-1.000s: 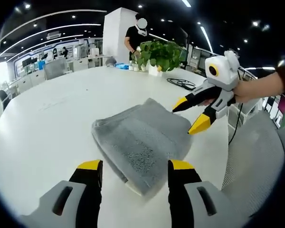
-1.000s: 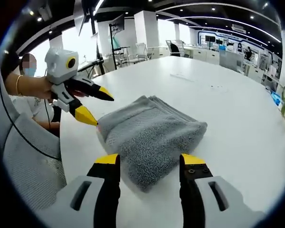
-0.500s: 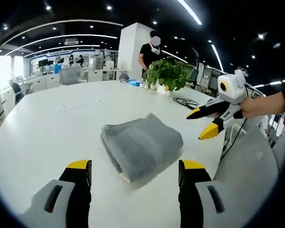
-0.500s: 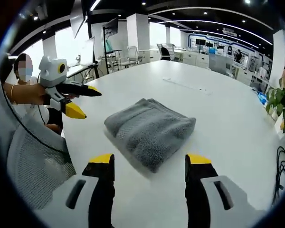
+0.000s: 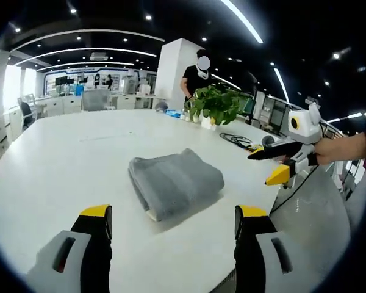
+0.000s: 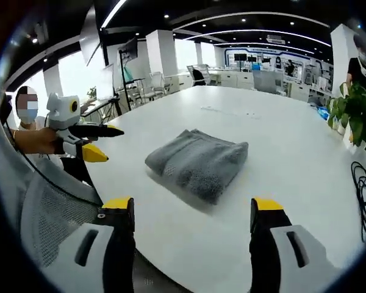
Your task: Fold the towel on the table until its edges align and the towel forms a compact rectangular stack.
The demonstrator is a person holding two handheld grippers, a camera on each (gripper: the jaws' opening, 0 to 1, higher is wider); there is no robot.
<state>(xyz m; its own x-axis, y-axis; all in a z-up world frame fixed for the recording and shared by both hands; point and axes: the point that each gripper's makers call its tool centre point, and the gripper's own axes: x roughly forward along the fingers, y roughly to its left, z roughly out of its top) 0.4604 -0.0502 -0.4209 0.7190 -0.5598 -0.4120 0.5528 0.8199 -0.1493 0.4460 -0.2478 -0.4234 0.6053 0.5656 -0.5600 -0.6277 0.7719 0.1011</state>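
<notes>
The left gripper and right gripper both hold their yellow-tipped jaws wide apart, gripping nothing, back from the towel. It lies folded, a thick grey terry stack, on the smooth white table in a bright open office with a potted plant.

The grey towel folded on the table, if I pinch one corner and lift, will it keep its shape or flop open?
The towel is soft terry lying in loose layers on the table, so it would probably sag and unfold. It looks thick, so likely light but bulky. Its nap should grip the jaws rather than slip.
</notes>
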